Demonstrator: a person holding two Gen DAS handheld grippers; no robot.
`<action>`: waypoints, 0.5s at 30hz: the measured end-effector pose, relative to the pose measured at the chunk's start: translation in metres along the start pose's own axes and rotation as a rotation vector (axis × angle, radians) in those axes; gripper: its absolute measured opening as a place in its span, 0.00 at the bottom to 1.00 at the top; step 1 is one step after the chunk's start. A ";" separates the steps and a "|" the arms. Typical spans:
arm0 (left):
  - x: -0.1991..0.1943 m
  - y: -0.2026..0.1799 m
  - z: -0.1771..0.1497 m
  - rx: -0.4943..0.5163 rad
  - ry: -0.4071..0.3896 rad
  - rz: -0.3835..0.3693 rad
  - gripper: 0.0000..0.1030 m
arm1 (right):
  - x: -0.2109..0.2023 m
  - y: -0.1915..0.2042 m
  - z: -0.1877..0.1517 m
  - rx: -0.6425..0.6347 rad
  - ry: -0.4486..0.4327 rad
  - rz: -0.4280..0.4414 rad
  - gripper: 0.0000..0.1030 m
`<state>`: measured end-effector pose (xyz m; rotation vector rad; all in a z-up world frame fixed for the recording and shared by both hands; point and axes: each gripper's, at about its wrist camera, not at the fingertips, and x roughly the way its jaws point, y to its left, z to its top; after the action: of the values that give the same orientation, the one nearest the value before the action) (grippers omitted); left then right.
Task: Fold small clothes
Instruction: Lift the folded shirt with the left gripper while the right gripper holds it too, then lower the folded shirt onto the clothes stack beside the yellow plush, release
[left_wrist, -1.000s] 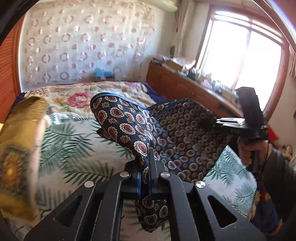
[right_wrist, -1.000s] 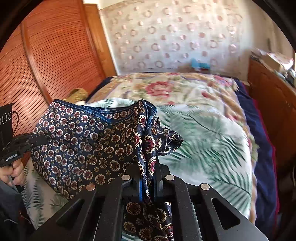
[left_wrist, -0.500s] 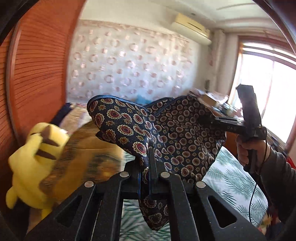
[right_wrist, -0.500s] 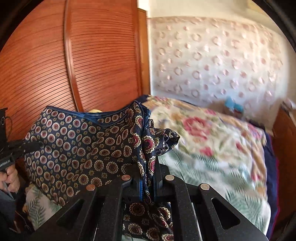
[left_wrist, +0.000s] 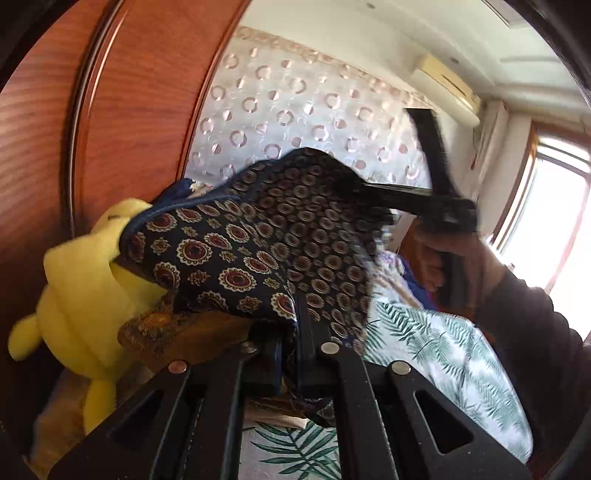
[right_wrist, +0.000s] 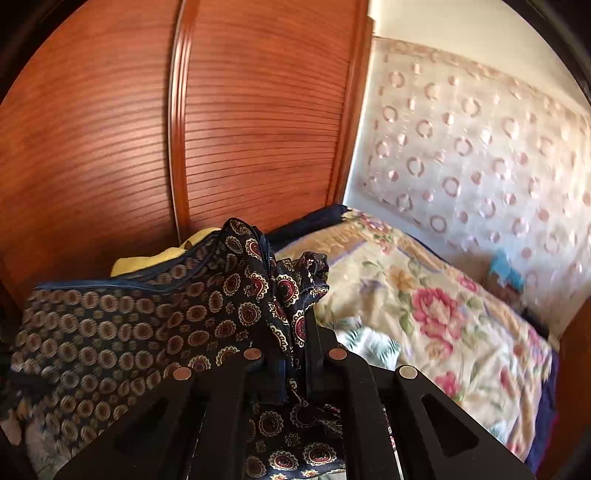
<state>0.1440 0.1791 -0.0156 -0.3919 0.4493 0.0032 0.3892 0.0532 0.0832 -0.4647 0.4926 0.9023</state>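
Note:
A small navy garment (left_wrist: 258, 240) with a red and cream medallion print hangs in the air, stretched between both grippers. My left gripper (left_wrist: 291, 332) is shut on one edge of it. My right gripper (right_wrist: 291, 343) is shut on the other edge; the garment (right_wrist: 129, 325) spreads to the left of it with its piped hem on top. In the left wrist view the right gripper (left_wrist: 373, 190) shows at the right, blurred, held by a hand in a dark sleeve. Part of the garment hangs below the fingers and is hidden.
A yellow plush toy (left_wrist: 81, 295) and a brown patterned cushion (left_wrist: 177, 332) lie at the left by the wooden wardrobe (right_wrist: 147, 129). The bed has a palm-leaf sheet (left_wrist: 443, 354) and a floral quilt (right_wrist: 424, 306). A window (left_wrist: 554, 221) is at the right.
Both grippers have lifted and swung left toward the wardrobe with the garment still stretched between them. The plush toy has come closer in the left wrist view; the right gripper now blurs.

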 end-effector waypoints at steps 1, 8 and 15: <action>0.002 0.001 -0.003 -0.002 0.003 0.004 0.05 | 0.007 0.002 0.002 -0.014 0.002 0.000 0.06; 0.017 0.006 -0.022 0.009 0.075 0.081 0.06 | 0.086 0.000 -0.001 0.010 0.095 0.026 0.07; 0.001 0.013 -0.026 0.032 0.083 0.118 0.27 | 0.104 -0.021 -0.011 0.142 0.077 -0.037 0.39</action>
<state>0.1329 0.1814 -0.0424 -0.3344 0.5530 0.0943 0.4594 0.1000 0.0173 -0.3793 0.6125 0.8103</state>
